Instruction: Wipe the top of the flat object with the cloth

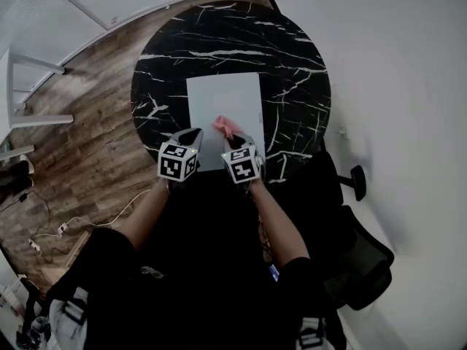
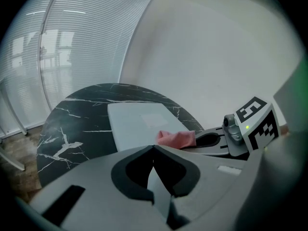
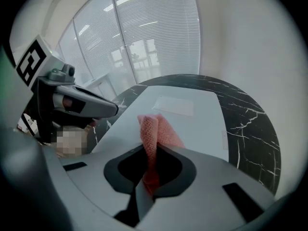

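Head view: found the slab (image 1: 224, 100) lying flat on the middle of the round black table (image 1: 292, 57), long side running away from the person. Noted a paler patch (image 3: 175, 105) on its top. Saw the pink cloth (image 1: 225, 127) over the slab's near end, a little right of its middle. Traced the cloth back into the right gripper (image 3: 153, 153): clamped tight on a bunched fold of it, with most of the fabric poking forward past the tips and out over the slab. Could not tell whether the cloth pressed on the surface or hung just above it. Found the left gripper (image 2: 153, 149) just beside, at the slab's near left corner, pinched closed on nothing. Could not tell whether it touched the slab or merely hovered by it. Judged the pick-up done and the wipe itself barely begun at best, with the cloth only at the near edge and the whole far stretch of the top not yet covered. Saw no smear, streak or dirt to mark wiped from unwiped, so took progress from the cloth's place alone. Reckoned the remainder to be strokes away from the person across the top, perhaps with the left gripper steadying the corner against sliding. Noted beyond the table a wood floor (image 1: 87, 115) and a dark chair (image 1: 365, 254) on the person's right.
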